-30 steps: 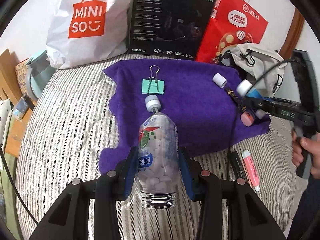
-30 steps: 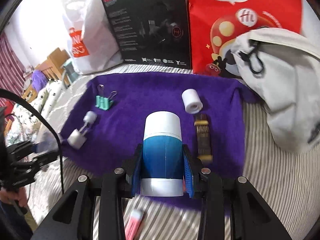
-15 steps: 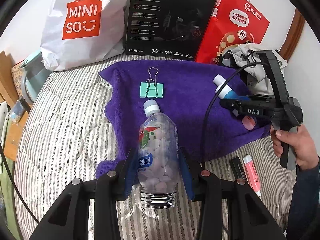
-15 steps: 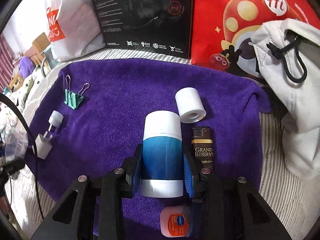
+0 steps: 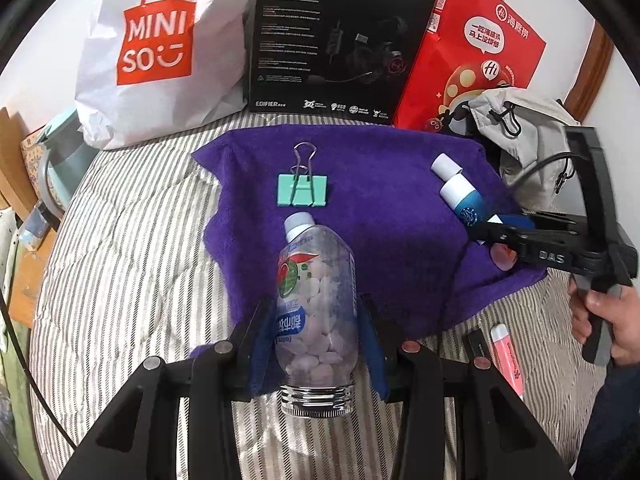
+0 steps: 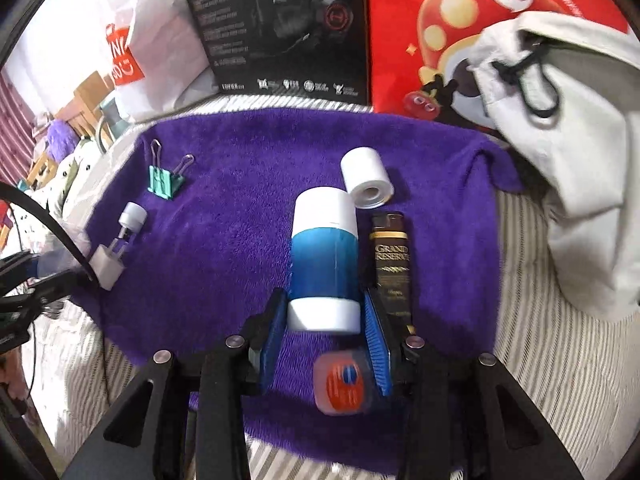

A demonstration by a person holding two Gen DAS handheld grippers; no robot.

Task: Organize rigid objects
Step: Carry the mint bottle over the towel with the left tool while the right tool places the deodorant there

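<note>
Striped bed w/ purple towel (image 5: 384,200) spread on it. My left gripper (image 5: 316,332) jaws clamp the tablet bottle (image 5: 316,312) at the towel's near edge; right gripper (image 6: 324,320) jaws grip the blue tube (image 6: 324,256) low over the towel beside the dark lighter (image 6: 392,264). Placing step, I reckon; next: set both down in a row, then release.

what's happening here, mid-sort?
A person holds a gripper in each hand over a purple towel on a striped bed. The left gripper is shut on a clear bottle of tablets; the right gripper is shut on a blue-and-white tube. A green binder clip and white cap lie on the towel.
</note>
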